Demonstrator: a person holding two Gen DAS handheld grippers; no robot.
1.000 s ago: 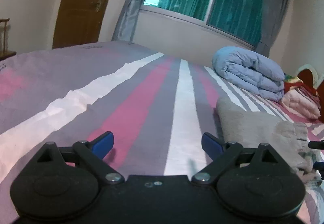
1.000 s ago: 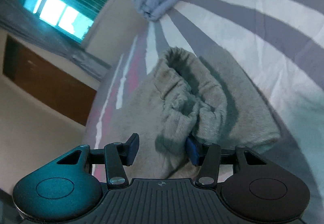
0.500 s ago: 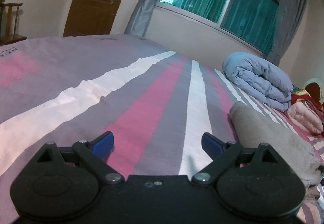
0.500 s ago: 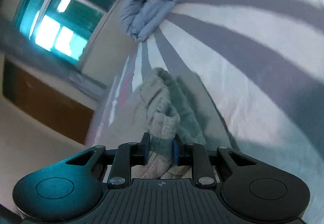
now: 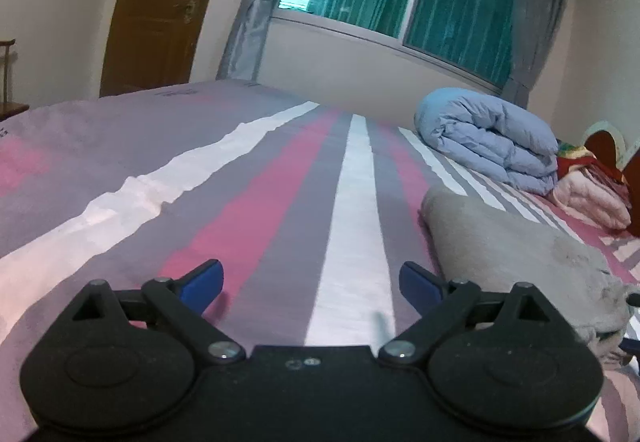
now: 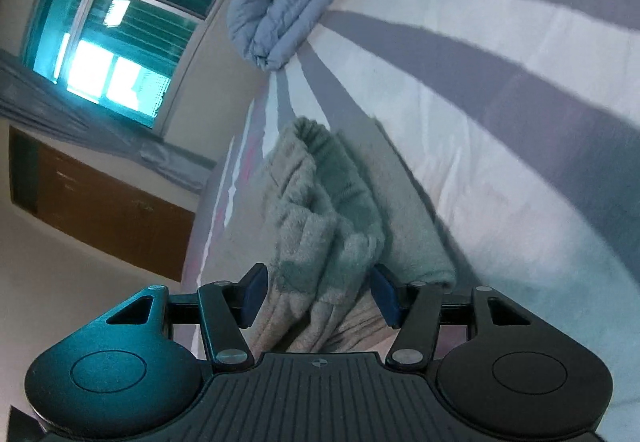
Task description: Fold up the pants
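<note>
The grey pants (image 6: 320, 226) lie folded in a thick bundle on the striped bed (image 5: 256, 210), their bunched waistband end facing the right tongs (image 6: 316, 296). Those tongs are spreading at this moment; the fleecy fabric sits between the blue pads (image 6: 252, 296), which no longer squeeze it. In the left wrist view the left tongs (image 5: 310, 284) are spread wide over bare sheet with nothing between them, and the pants (image 5: 516, 254) lie just to their right. Beyond the pants a rolled blue quilt (image 5: 488, 140) rests near the window wall, with pink bedding (image 5: 588, 198) beside it.
</note>
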